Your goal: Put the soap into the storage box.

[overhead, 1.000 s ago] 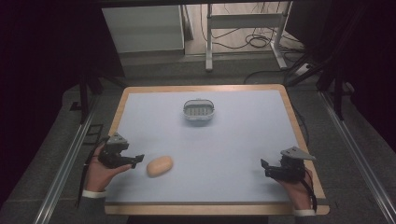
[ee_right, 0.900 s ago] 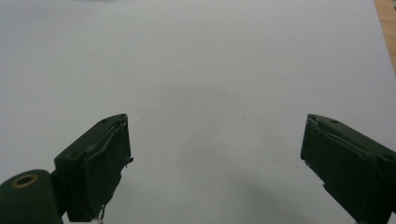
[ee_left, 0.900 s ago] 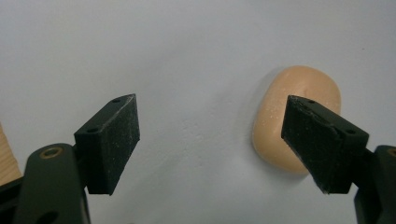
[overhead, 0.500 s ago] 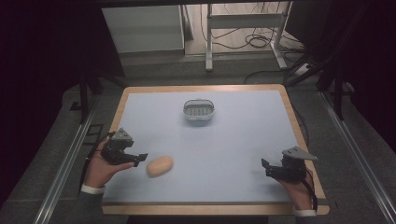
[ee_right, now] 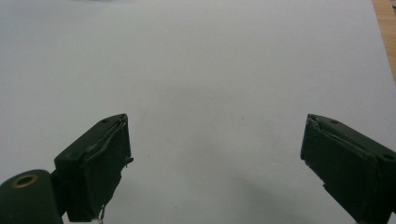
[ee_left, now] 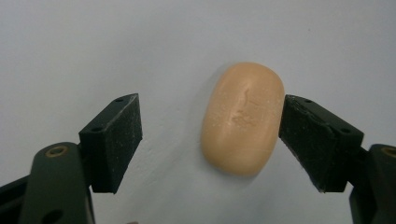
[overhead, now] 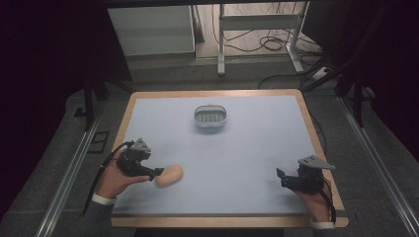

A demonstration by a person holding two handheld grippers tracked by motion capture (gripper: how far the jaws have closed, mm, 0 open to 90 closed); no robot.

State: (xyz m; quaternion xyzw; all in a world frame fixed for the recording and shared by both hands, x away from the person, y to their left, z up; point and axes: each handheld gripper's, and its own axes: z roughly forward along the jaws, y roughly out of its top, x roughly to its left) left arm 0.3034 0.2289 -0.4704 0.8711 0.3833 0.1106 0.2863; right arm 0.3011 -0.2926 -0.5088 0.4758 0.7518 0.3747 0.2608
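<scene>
Tan, smooth bun (ee_left: 243, 119) looks light and soft; pinch gently across its short sides. Left claw (ee_left: 210, 140) gapes around it, one jaw touching; right claw (ee_right: 215, 163) gapes, holding nothing.

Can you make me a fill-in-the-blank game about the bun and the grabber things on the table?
1. The bread roll lies between the open jaws of the ____ gripper.
2. The right gripper holds ____.
3. The small basket on the table looks ____ inside.

Missing words: left; nothing; empty
</scene>
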